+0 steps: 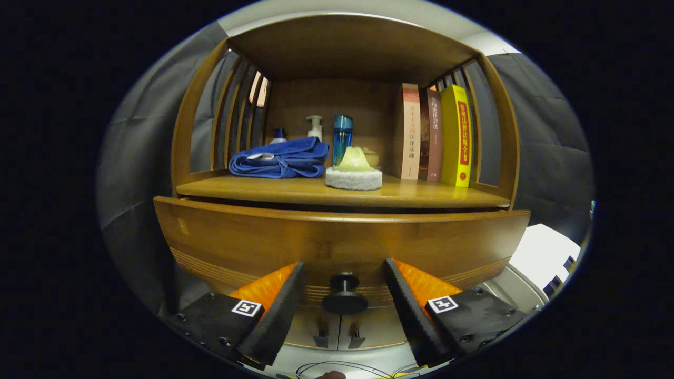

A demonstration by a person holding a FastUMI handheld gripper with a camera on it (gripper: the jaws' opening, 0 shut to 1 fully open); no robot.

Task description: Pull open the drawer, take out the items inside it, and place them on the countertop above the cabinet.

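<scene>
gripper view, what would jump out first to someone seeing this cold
The black knob on the drawer, sitting between the open gripper's fingers with gaps either side. Above it on the countertop: a blue towel, a sponge, and a yellow book standing beside two other books.

The wide, honey-brown wooden drawer [342, 245] stood slightly pulled out beneath the wooden countertop [295, 190], its round black knob [345, 295] facing forward.

Home-like booth: wooden cabinet [337, 242], books [436, 134], toiletry bottles [342, 138].
</scene>
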